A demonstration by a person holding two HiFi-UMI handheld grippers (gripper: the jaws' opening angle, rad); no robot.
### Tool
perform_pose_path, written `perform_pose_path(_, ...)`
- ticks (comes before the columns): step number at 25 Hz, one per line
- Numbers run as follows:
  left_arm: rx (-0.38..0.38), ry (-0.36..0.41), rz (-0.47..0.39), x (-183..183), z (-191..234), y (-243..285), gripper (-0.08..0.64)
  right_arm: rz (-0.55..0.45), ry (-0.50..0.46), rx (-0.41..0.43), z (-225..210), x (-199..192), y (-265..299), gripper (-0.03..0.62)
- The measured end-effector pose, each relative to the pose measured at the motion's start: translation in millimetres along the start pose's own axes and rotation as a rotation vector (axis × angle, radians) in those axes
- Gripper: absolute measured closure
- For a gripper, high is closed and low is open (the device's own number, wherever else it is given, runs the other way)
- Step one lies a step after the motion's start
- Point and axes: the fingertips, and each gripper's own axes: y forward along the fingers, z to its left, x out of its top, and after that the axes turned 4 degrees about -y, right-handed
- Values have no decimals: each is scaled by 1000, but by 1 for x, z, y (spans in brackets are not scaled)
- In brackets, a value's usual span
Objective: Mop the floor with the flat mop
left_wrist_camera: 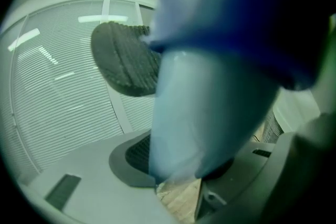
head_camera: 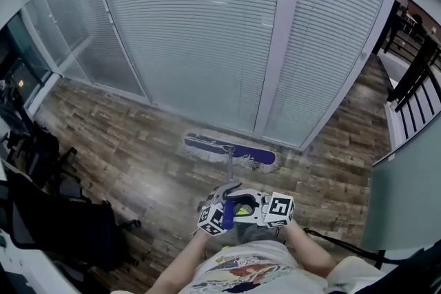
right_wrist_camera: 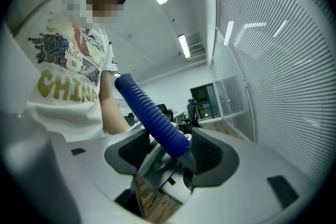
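The flat mop's purple head (head_camera: 231, 150) lies on the wooden floor (head_camera: 138, 155), close to the foot of the blind-covered glass wall (head_camera: 207, 31). Its thin pole (head_camera: 229, 169) runs back to me and ends in a blue ribbed handle (head_camera: 228, 215) (right_wrist_camera: 152, 113). My left gripper (head_camera: 215, 214) (left_wrist_camera: 157, 113) is shut on the handle, which fills the left gripper view as a pale blue blur (left_wrist_camera: 210, 92) between the dark pads (left_wrist_camera: 123, 60). Beside it my right gripper (head_camera: 272, 208) (right_wrist_camera: 170, 152) is shut on the same handle, just below the blue grip.
Black office chairs (head_camera: 62, 224) stand at the left. A black railing (head_camera: 413, 72) and a pale partition (head_camera: 406, 196) are at the right. A dark cable (head_camera: 337, 241) lies on the floor near my right arm. The person holding the grippers (right_wrist_camera: 68, 86) shows in the right gripper view.
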Motion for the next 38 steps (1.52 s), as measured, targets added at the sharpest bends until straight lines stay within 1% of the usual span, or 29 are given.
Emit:
perform_pose_path(6, -27, 26, 30, 16, 47, 49, 405, -45, 2, -2, -65, 22, -26, 354)
perform_pose_path(11, -17, 72, 34, 36, 76, 83, 416, -97, 14, -13, -105, 42, -50, 354)
perform_pose_path(13, -6, 75, 29, 43, 89, 91, 440, -122, 15, -15, -118, 52, -55, 354)
perform_pose_path(15, -16, 73, 23, 47, 90, 96, 442, -141, 15, -14, -121, 56, -60, 354)
perform_pose_path(17, -49, 83, 28, 47, 84, 97, 442, -157, 20, -19, -118, 57, -64, 354)
perform_pose_path(19, -77, 110, 46, 44, 78, 95, 442, -161, 23, -24, -113, 55, -63, 354)
perform_pose_path(21, -86, 140, 74, 38, 72, 91, 454, -153, 28, -24, -107, 51, -60, 354)
perform_pose_path(22, -82, 142, 82, 35, 71, 88, 462, -147, 31, -24, -104, 48, -58, 354)
perform_pose_path(26, -38, 90, 77, 26, 64, 74, 462, -93, 28, -17, -88, 39, -47, 354)
perform_pose_path(28, -25, 76, 74, 23, 55, 63, 460, -76, 24, -11, -74, 35, -41, 354)
perform_pose_path(31, -22, 64, 70, 18, 33, 44, 460, -57, 21, -19, -45, 27, -33, 354)
perform_pose_path(34, -40, 53, 79, 10, 10, 24, 449, -21, 22, -15, -16, 16, -24, 354)
perform_pose_path(36, -49, 52, 88, 4, -9, 6, 440, 6, 18, -7, 10, 10, -14, 354)
perform_pose_path(38, -35, 47, 78, 2, -29, -13, 440, 22, 20, -12, 38, 5, -7, 354)
